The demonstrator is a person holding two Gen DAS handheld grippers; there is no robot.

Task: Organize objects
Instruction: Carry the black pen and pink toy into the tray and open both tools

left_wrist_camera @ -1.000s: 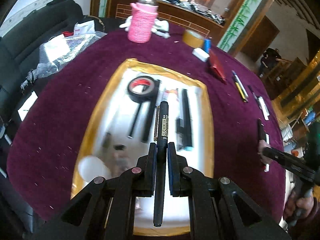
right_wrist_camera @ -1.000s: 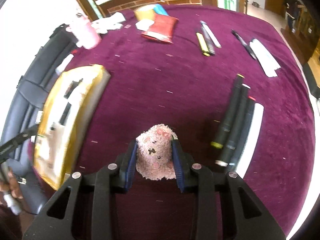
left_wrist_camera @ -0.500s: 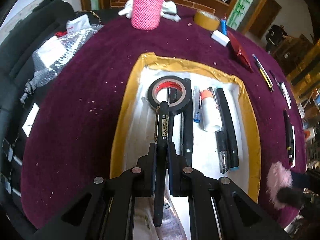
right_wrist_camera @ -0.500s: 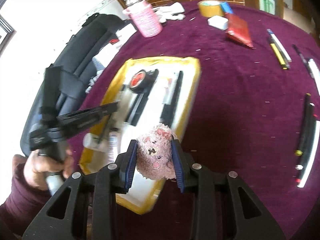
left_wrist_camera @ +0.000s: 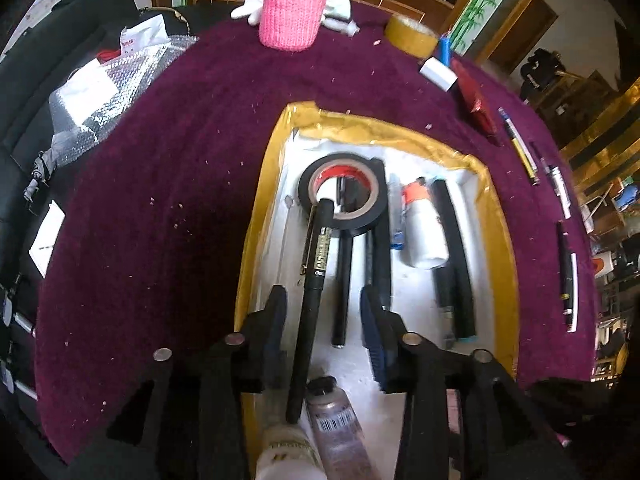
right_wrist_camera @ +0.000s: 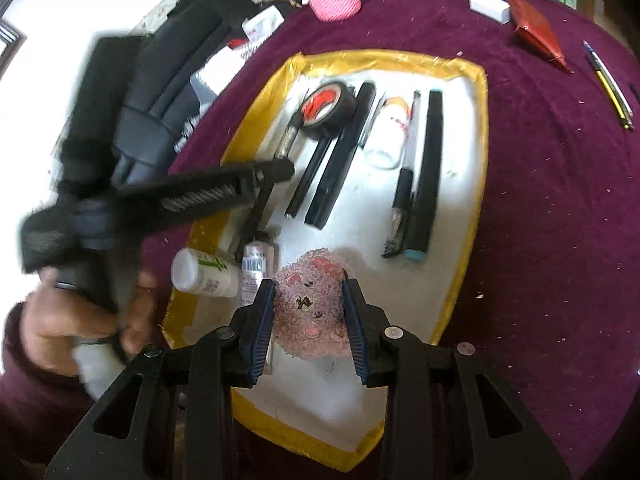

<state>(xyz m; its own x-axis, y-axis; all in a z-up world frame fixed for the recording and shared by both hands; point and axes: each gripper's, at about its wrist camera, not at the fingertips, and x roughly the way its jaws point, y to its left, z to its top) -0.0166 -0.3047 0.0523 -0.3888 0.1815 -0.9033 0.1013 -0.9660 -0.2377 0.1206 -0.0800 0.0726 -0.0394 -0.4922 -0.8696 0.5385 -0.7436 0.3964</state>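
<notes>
We are seeing daylight pouring in from the upper left of both frames, blowing that corner out to white. Glare is washing over the tray's white floor (right_wrist_camera: 448,184). The left gripper (right_wrist_camera: 276,172) is smearing with motion blur at the right-wrist frame's left. Fisheye distortion is bending and darkening every edge.

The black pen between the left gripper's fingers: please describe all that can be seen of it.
The black pen is long, slim and matte, like plastic, with a gold clip and pale print on its barrel. It lies lengthwise in the gold-edged tray, its far tip over the edge of the black tape roll, its near end over the small bottles. The left gripper is open: its fingers stand apart on both sides, with no visible grip on it.
</notes>
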